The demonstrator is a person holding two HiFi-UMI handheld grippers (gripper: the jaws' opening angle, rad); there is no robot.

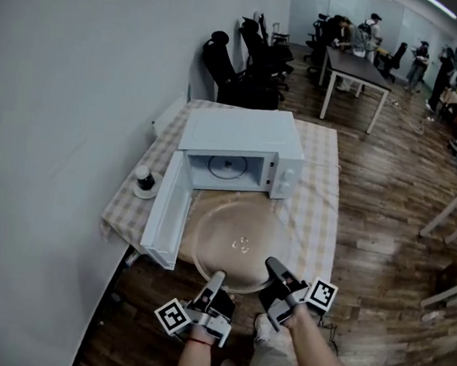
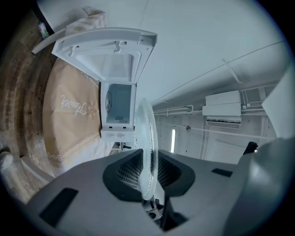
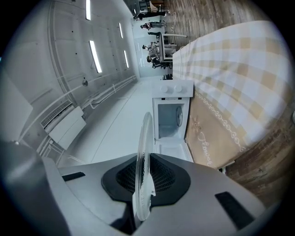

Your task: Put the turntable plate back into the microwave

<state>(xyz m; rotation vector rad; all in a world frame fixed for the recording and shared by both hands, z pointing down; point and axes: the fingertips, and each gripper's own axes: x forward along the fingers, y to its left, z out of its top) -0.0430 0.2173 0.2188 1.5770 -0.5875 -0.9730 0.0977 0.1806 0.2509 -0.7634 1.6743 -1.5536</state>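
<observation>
1. The left gripper (image 1: 216, 281) is clamped on the near rim of the turntable plate (image 1: 239, 242). In the left gripper view the glass edge is pinched between its ribbed pads (image 2: 124, 173).
2. The right gripper (image 1: 273, 268) grips the same near rim just beside the left one. Its jaws are closed onto the glass with nothing else between them.
3. The plate, a clear glass disc, hangs roughly level in front of the microwave (image 1: 245, 139), between the two grippers and its mouth. Its far edge is near the microwave's front but not yet inside.
4. The microwave's door (image 1: 166, 212) is swung wide open to its left, and the cavity (image 1: 228, 168) faces the plate. A ring shape shows inside, too small to make out.
5. The microwave stands on a checked cloth (image 1: 321, 179), and a small dark bottle (image 1: 144, 178) sits to its left, beyond the door.
6. I judge the step in hand to be the carry-in: the plate is up and lined up with the opening, but insertion is not yet done.
7. The next move calls for both grippers to push forward together, keeping the glass level and clear of the door and frame. Then they lower it centred on the cavity floor before letting go.
</observation>
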